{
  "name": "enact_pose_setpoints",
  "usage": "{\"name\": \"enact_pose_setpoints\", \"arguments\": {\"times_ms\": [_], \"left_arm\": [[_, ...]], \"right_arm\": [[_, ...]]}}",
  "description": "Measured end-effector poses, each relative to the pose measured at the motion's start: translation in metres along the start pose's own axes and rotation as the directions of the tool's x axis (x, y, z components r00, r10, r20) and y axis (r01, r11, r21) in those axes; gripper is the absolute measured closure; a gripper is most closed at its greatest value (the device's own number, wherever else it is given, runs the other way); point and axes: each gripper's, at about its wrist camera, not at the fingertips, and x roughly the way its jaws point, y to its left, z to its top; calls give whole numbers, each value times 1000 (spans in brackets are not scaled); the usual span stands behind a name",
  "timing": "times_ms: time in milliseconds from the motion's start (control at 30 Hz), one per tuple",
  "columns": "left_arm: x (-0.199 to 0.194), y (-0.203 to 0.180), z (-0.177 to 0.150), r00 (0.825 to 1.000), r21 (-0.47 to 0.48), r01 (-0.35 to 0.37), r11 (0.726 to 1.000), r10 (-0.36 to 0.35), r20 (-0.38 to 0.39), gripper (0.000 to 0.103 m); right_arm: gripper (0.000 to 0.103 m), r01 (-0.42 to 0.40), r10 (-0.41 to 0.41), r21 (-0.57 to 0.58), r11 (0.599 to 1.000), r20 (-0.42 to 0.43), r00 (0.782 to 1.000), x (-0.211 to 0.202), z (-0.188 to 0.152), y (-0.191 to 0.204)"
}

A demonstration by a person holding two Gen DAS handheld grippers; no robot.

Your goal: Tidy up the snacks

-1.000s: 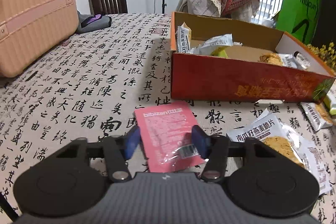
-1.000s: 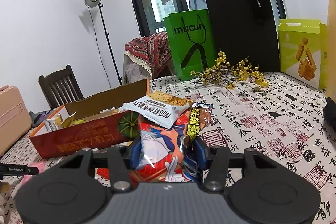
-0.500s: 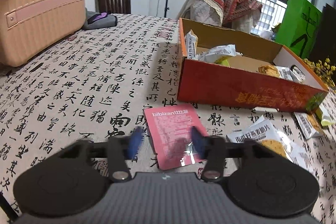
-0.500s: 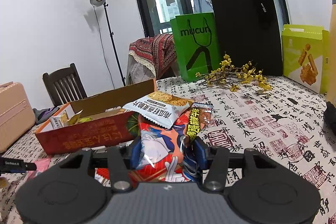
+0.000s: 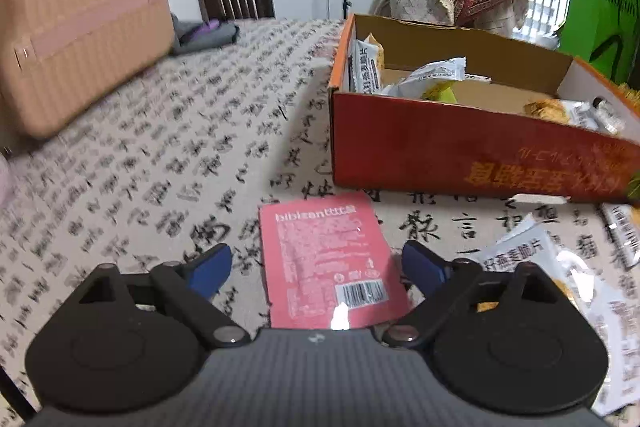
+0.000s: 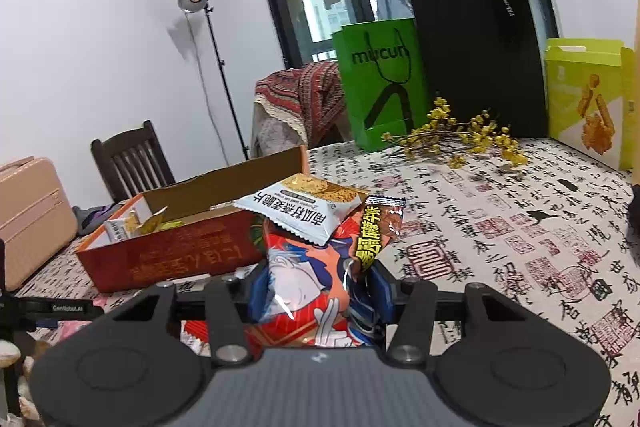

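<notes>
Two tongs: your left gripper [image 5: 316, 263], angled down, is opening astride the pink packet [image 5: 330, 259] (near edge hidden); your right gripper [image 6: 318, 291] clamps the orange snack bag [image 6: 308, 287].

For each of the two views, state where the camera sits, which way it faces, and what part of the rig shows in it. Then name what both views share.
Left wrist: sits on the left gripper, angled down at the pink packet lying on the tablecloth between its opening jaws.
Right wrist: sits on the right gripper, facing across the table toward the window; its jaws clamp a cartoon-print bag.
Shared: the red box, pink suitcase, chair, green bag.
</notes>
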Motion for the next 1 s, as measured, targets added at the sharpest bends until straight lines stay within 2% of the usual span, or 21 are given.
{"name": "enact_pose_setpoints", "arguments": {"times_ms": [33, 67, 133, 300, 567, 733, 1000], "left_arm": [[-2, 1, -1, 1000, 8, 5, 1000, -5, 5, 22], [-5, 2, -2, 1000, 15, 15, 1000, -15, 11, 32], [-8, 2, -4, 1000, 27, 27, 999, -27, 13, 32], [-15, 5, -11, 998, 45, 58, 997, -59, 37, 40], [-23, 13, -16, 993, 47, 95, 994, -98, 61, 42], [-35, 17, -17, 989, 50, 117, 992, -121, 89, 42], [-58, 13, -23, 974, 79, 183, 980, -192, 124, 42]], "right_arm": [[52, -8, 8, -5, 1000, 0, 1000, 0, -1, 2], [52, -15, 15, -9, 1000, 0, 1000, 0, -1, 4], [52, -26, 26, -16, 1000, -2, 1000, 0, -3, 7], [52, -36, 36, -22, 999, -9, 999, -1, -4, 12], [52, -38, 38, -38, 999, -12, 999, -4, -4, 16], [52, -50, 46, -110, 993, -34, 998, -3, -6, 27], [52, -118, 87, -211, 970, -149, 985, 9, -20, 53]]}}
